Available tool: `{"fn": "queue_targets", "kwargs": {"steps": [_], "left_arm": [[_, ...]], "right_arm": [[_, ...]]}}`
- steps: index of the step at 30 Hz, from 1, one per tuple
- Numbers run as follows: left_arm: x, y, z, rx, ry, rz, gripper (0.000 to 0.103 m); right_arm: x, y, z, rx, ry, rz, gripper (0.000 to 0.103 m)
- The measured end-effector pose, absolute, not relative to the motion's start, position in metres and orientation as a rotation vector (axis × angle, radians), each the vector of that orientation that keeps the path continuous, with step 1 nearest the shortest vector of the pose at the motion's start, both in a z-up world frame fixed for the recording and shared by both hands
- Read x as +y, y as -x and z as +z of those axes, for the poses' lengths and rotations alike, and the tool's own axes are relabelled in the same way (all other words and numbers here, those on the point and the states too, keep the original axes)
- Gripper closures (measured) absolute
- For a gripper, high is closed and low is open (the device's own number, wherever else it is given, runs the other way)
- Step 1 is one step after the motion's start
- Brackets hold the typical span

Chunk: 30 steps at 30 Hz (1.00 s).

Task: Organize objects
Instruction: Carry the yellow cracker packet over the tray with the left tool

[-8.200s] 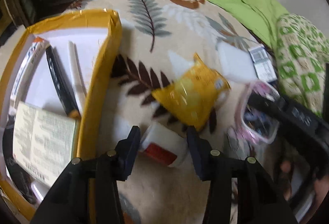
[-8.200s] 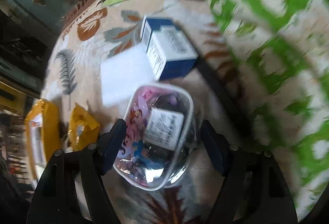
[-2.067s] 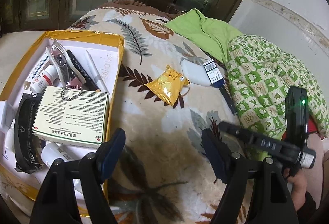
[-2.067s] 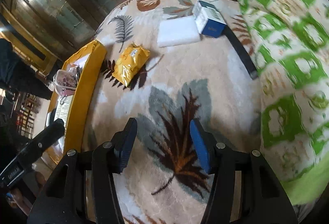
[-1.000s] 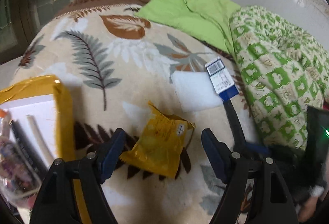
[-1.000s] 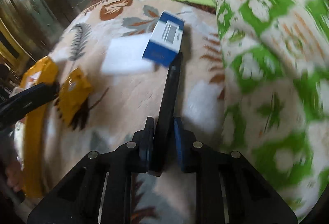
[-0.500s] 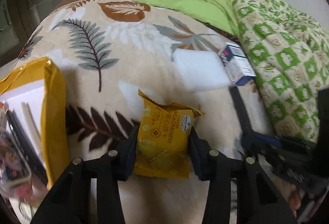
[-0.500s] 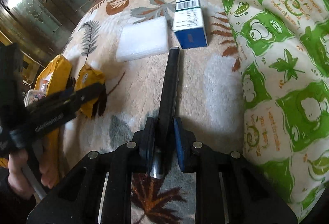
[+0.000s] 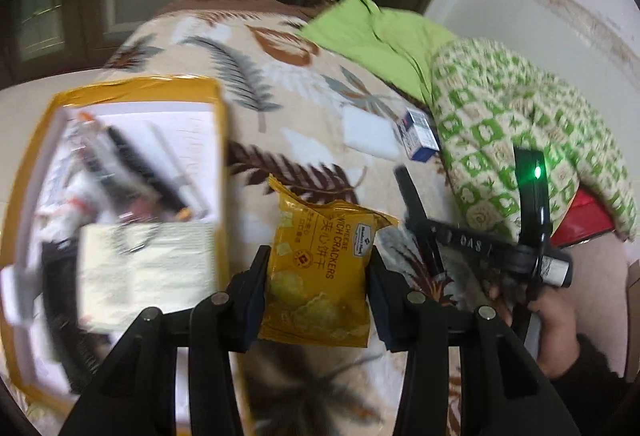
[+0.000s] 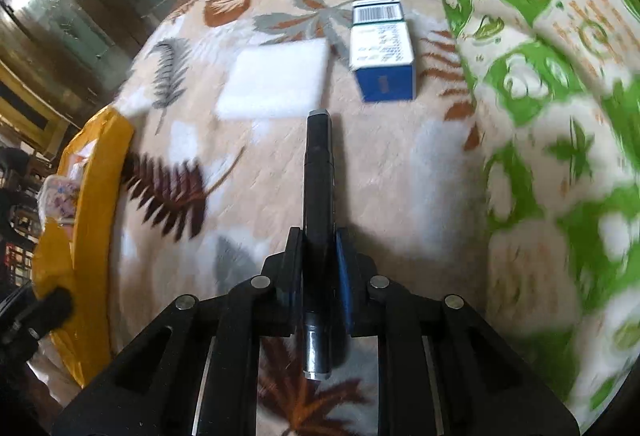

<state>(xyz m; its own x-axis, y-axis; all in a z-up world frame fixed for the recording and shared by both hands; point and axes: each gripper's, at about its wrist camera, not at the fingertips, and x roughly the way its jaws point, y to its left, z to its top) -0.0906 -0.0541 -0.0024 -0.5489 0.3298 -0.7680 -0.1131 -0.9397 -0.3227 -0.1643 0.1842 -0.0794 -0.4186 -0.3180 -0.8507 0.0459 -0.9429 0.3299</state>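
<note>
While the left gripper (image 9: 316, 288) jaws clamp the cracker packet (image 9: 320, 272), the right gripper (image 10: 316, 252) jaws pinch the black pen (image 10: 317, 196) — open blanket (image 10: 392, 172) ahead.

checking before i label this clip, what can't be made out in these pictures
- Left wrist view: the things in the yellow box are smeared by motion blur; none can be named.
- Left wrist view: the cracker packet's underside faces away.
- Right wrist view: the black pen's middle is hidden between the jaws.
- Right wrist view: the blue carton's small print is unreadable.

Bed under a leaf-print blanket (image 10: 400, 164), white pad (image 10: 276, 84) and blue box (image 10: 382, 48) far, yellow-edged box (image 9: 218, 140) left, green patterned quilt (image 10: 560, 76) right.
</note>
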Motion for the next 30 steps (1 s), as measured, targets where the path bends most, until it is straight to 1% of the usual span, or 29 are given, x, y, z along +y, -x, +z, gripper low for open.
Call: {"fn": "queue_targets", "kwargs": {"steps": [4, 8, 12, 16, 19, 21, 30], "left_arm": [[-0.086, 0.074, 0.008, -0.44, 1.312, 2.588, 0.058], [-0.111, 0.063, 0.017, -0.486, 1.3, 2.629, 0.058], [-0.142, 0.053, 0.024, -0.529, 1.286, 2.681, 0.058], [-0.174, 0.051, 0.026, -0.623, 1.279, 2.715, 0.058], [-0.191, 0.054, 0.026, -0.645, 1.286, 2.748, 0.058], [-0.2, 0.055, 0.026, -0.631, 1.297, 2.786, 0.058], [-0.241, 0.066, 0.016, -0.714, 1.334, 2.791, 0.058]], "right_arm": [[0.171, 0.144, -0.079, -0.408, -1.527, -2.39, 0.088], [0.147, 0.125, -0.072, -0.436, -1.5, -2.317, 0.088], [0.112, 0.114, -0.046, -0.401, -1.429, -2.266, 0.088], [0.076, 0.11, -0.017, -0.343, -1.339, -2.229, 0.088], [0.05, 0.111, -0.002, -0.312, -1.295, -2.199, 0.088], [0.035, 0.112, 0.005, -0.293, -1.276, -2.182, 0.088], [-0.009, 0.141, 0.01, -0.241, -1.273, -2.151, 0.088]]}}
